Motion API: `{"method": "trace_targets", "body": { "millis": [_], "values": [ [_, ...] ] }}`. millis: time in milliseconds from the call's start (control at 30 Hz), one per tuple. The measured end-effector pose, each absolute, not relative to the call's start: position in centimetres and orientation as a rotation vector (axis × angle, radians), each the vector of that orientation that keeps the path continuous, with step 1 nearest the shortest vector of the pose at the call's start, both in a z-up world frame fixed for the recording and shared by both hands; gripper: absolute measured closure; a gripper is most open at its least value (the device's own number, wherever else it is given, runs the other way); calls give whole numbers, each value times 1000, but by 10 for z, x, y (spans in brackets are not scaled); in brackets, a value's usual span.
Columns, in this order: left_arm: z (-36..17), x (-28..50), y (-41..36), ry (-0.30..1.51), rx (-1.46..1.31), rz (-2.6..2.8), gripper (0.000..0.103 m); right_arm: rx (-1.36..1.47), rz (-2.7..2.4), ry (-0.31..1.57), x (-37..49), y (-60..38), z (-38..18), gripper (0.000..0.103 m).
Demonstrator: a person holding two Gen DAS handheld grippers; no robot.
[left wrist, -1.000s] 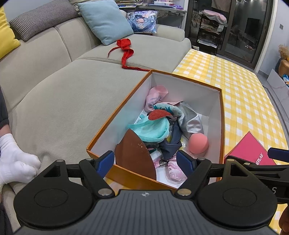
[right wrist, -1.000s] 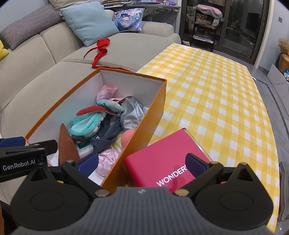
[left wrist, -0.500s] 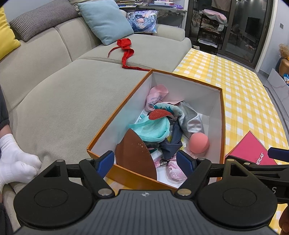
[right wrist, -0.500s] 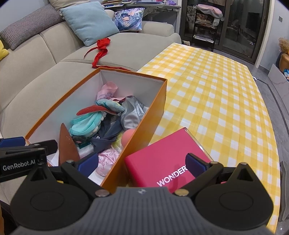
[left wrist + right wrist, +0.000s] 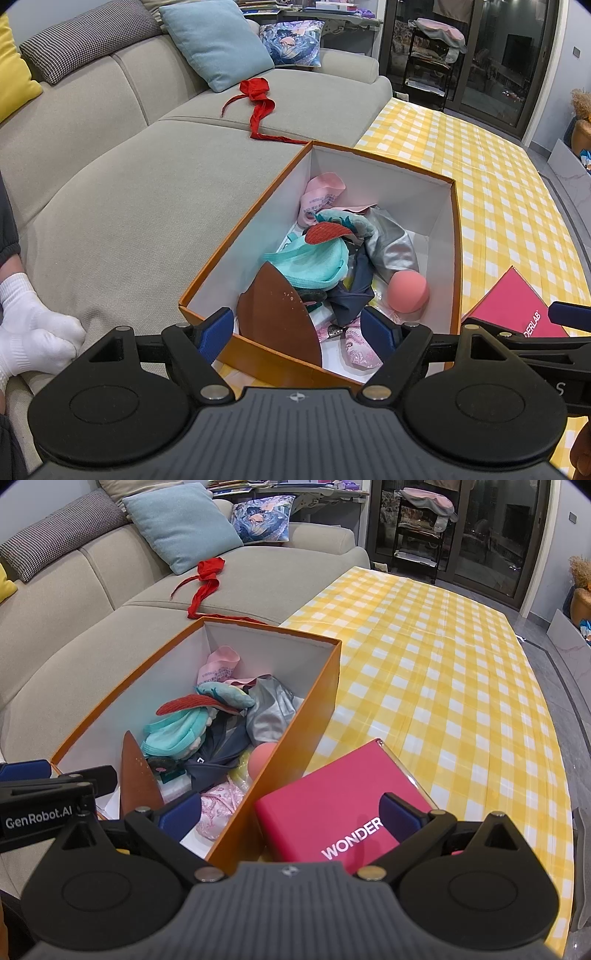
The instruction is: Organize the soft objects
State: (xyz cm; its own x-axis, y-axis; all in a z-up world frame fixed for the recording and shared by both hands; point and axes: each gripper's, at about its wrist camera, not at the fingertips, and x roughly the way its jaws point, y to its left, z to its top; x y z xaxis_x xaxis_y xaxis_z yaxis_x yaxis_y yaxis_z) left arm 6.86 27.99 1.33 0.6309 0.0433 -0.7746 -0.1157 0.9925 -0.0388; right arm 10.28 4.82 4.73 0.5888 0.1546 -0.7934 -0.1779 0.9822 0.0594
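An orange box (image 5: 236, 236) (image 5: 317, 716) with white inner walls stands on the yellow checked table. It holds several soft things: a teal knit piece (image 5: 314, 264), a pink ball (image 5: 408, 291), a silver cloth (image 5: 391, 243), a pink sock (image 5: 319, 195) and a brown flat piece (image 5: 277, 314). A red cloth (image 5: 258, 103) (image 5: 205, 579) lies on the sofa beyond the box. My left gripper (image 5: 299, 330) is open and empty over the box's near edge. My right gripper (image 5: 290, 818) is open and empty over the box's right wall and a pink book (image 5: 332, 812).
The grey sofa (image 5: 110, 177) runs along the left with a blue cushion (image 5: 218, 40), a checked cushion (image 5: 88, 37) and a printed cushion (image 5: 291, 42). The yellow checked tablecloth (image 5: 443, 686) stretches right of the box. A white-socked foot (image 5: 29, 332) rests at the left.
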Motion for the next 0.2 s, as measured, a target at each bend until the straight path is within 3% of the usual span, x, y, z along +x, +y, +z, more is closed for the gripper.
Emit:
{"method": "trace_targets", "body": {
  "millis": [200],
  "values": [
    [14, 66, 281, 868, -85, 86, 12, -26, 195, 920, 103, 48, 47, 3]
  ]
}}
